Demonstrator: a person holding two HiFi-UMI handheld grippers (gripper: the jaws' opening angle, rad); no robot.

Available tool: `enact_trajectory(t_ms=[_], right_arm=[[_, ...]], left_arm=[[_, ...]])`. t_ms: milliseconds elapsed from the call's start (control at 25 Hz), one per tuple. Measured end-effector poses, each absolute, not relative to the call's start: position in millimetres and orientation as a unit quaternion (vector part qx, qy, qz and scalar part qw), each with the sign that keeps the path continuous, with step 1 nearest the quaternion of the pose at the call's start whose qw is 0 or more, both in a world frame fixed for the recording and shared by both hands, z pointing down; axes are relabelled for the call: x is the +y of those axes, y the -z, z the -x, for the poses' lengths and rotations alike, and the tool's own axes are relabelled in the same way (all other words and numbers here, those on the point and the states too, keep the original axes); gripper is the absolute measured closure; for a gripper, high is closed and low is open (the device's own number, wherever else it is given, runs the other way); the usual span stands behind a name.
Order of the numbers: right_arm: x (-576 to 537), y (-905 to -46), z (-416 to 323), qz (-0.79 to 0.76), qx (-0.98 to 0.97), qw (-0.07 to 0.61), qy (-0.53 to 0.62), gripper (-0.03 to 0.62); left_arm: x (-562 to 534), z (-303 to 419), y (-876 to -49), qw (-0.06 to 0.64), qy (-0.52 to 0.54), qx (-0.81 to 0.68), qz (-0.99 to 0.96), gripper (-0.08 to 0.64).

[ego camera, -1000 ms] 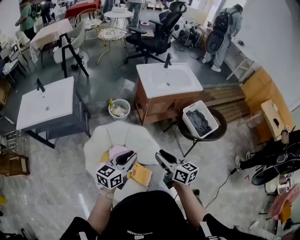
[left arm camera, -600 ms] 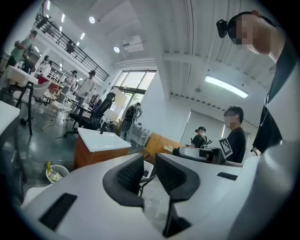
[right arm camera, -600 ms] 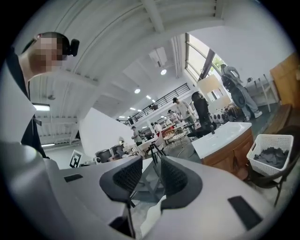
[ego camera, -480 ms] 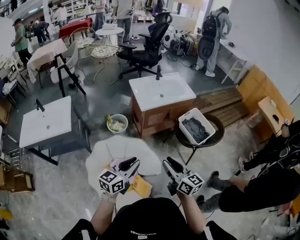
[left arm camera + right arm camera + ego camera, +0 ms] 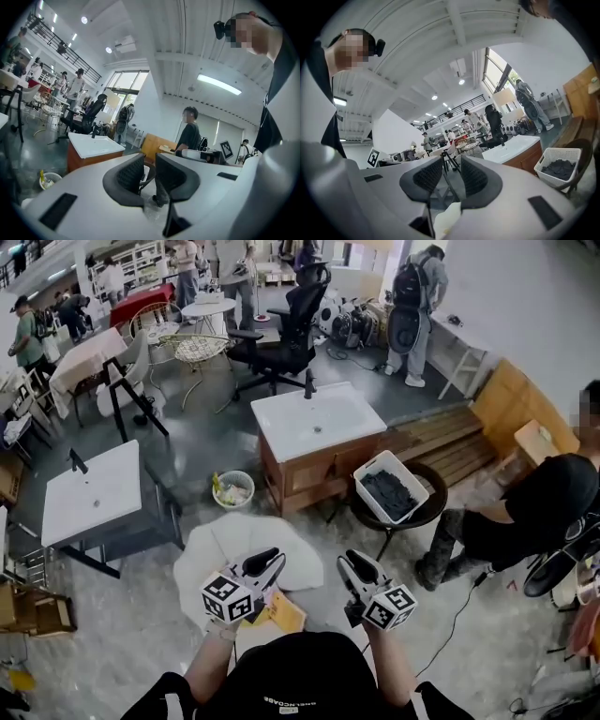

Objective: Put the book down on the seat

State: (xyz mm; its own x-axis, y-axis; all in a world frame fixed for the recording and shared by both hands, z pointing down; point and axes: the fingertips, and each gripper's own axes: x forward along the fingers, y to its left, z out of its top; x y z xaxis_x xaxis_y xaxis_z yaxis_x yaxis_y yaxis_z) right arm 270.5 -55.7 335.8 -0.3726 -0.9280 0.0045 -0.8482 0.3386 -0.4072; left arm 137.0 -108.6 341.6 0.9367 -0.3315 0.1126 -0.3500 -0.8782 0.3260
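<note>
Well, I stand in a wide hall with a grey floor (image 5: pixel 187 437) and many tables and chairs at the far end. Ahead of me are two white sinks, one on a wooden cabinet (image 5: pixel 314 423) and one on a dark frame (image 5: pixel 89 488) to my left. A white basket (image 5: pixel 389 488) of dark stuff sits on a round black table to the right, and a small bin (image 5: pixel 232 488) stands between the sinks. A person in black (image 5: pixel 525 512) crouches at the right edge.

Right below me is the round white seat (image 5: pixel 234 535). The book (image 5: pixel 284 612) has a yellow-orange cover and lies flat at the near edge of the seat, just beside my left tongs (image 5: pixel 265 563), which cover part of it.

My left tongs are a little spread, with nothing between the jaws. My right tongs (image 5: pixel 349 563) are also slightly spread and hold nothing.

Since half a second ago the book and both tongs have kept their places, while the person in black has come further into view.
</note>
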Motion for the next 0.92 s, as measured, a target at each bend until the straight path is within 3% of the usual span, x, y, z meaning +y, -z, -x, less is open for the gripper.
enact_trajectory(t_ms=[920], right_arm=[[-37,-349,-289,0.57,0.789,0.114,0.199,0.454]], left_arm=[[-91,-158,-355,0.191,-0.042,-0.155,-0.968,0.472]])
